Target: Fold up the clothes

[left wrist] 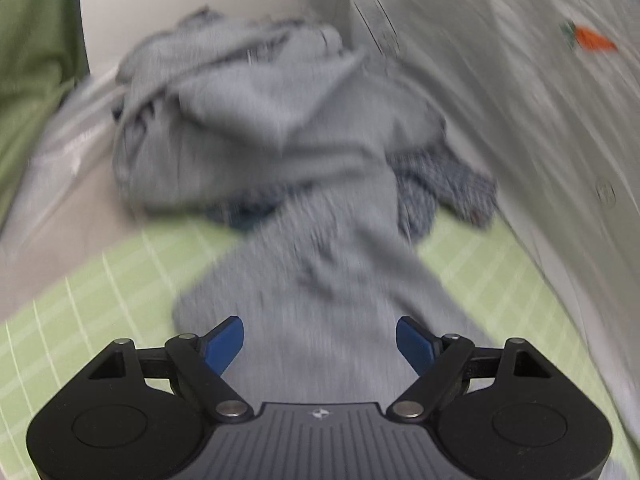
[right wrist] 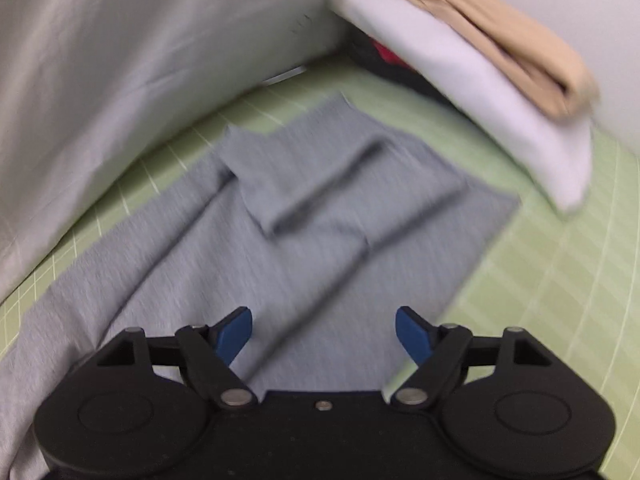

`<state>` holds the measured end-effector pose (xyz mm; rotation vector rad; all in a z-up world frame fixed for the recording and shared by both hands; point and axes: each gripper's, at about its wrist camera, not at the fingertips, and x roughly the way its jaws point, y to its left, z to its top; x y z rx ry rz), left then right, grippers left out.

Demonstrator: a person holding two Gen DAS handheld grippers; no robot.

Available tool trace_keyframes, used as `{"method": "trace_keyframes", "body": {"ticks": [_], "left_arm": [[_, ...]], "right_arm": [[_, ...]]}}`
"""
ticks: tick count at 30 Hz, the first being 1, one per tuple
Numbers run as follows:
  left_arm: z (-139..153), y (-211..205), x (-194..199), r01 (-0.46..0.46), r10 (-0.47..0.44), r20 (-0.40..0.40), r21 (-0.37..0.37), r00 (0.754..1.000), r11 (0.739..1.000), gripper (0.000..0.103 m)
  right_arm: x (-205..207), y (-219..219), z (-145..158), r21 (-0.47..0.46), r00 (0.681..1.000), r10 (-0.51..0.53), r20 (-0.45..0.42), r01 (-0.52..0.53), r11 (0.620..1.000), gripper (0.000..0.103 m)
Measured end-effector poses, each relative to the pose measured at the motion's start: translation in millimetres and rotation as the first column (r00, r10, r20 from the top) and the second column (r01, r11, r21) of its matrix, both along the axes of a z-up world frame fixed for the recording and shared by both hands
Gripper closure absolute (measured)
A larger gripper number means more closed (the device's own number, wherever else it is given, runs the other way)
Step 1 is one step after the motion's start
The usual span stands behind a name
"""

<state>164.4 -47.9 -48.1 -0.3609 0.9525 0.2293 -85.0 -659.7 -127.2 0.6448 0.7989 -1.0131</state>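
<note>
A grey knit garment (left wrist: 320, 272) stretches from under my left gripper (left wrist: 320, 338) back to a crumpled heap of grey clothes (left wrist: 248, 120). The left gripper is open, blue pads spread above the cloth, nothing between them. In the right wrist view the same kind of grey garment (right wrist: 320, 216) lies spread on the green grid mat (right wrist: 560, 264), a flap folded over its far end. My right gripper (right wrist: 324, 330) is open just above its near edge, holding nothing. Both views are motion-blurred.
A white sheet or shirt with an orange carrot motif (left wrist: 592, 38) hangs at the right of the left view. A darker blue-grey garment (left wrist: 448, 188) lies under the heap. A white folded stack (right wrist: 480, 92) topped by tan cloth (right wrist: 504, 40) sits back right.
</note>
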Motion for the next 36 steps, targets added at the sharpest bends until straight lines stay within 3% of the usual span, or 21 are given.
{"method": "trace_keyframes", "body": {"ticks": [2, 5, 6, 9, 10, 16, 24, 26, 28, 29, 36], "left_arm": [[4.3, -13.7, -17.1, 0.051, -0.051, 0.003, -0.010, 0.999, 0.999, 0.019], [10.6, -34.3, -42.9, 0.128, -0.128, 0.010, -0.025, 0.992, 0.991, 0.019], [12.8, -41.1, -51.5, 0.153, -0.153, 0.012, -0.030, 0.988, 0.988, 0.019], [19.2, -61.7, -77.2, 0.229, -0.228, 0.020, -0.044, 0.973, 0.972, 0.019], [21.3, -68.6, -85.7, 0.254, -0.253, 0.022, -0.049, 0.967, 0.966, 0.019], [34.0, -108.5, -136.5, 0.393, -0.391, 0.041, -0.070, 0.920, 0.917, 0.019], [36.5, -138.8, -177.3, 0.427, -0.427, 0.027, -0.034, 0.904, 0.903, 0.019], [32.8, -149.5, -181.2, 0.431, -0.431, 0.010, -0.040, 0.903, 0.902, 0.018], [29.5, -161.1, -183.3, 0.443, -0.443, -0.003, -0.047, 0.896, 0.895, 0.018], [27.6, -167.4, -183.2, 0.451, -0.452, -0.010, -0.048, 0.892, 0.891, 0.017], [12.8, -213.6, -164.5, 0.475, -0.476, -0.058, -0.021, 0.878, 0.880, 0.015]], "right_arm": [[-1.6, 6.2, -6.8, 0.006, 0.999, 0.033, 0.003, -0.033, 0.999, 0.024], [-2.1, 15.8, -11.6, -0.035, 0.998, 0.062, -0.033, -0.063, 0.997, 0.036], [-3.1, 19.3, -12.2, -0.058, 0.997, 0.075, -0.038, -0.077, 0.995, 0.045], [-7.1, 25.2, -14.4, -0.113, 0.991, 0.130, -0.033, -0.133, 0.985, 0.095], [-8.8, 26.3, -15.2, -0.129, 0.988, 0.151, -0.028, -0.153, 0.980, 0.102], [-39.2, 22.3, -8.5, -0.090, 0.981, 0.185, 0.058, -0.180, 0.980, 0.103], [-97.6, 42.4, -0.2, -0.038, 0.968, 0.244, 0.061, -0.242, 0.970, 0.103], [-115.4, 35.5, 0.8, -0.018, 0.975, 0.204, 0.093, -0.203, 0.979, 0.095], [-131.8, 22.0, 1.3, -0.002, 0.979, 0.146, 0.140, -0.147, 0.989, 0.062], [-138.2, 13.4, 1.8, -0.006, 0.981, 0.121, 0.155, -0.121, 0.993, 0.058], [-129.2, -61.7, 11.5, -0.025, 0.959, 0.033, 0.281, -0.027, 0.999, 0.053]]}}
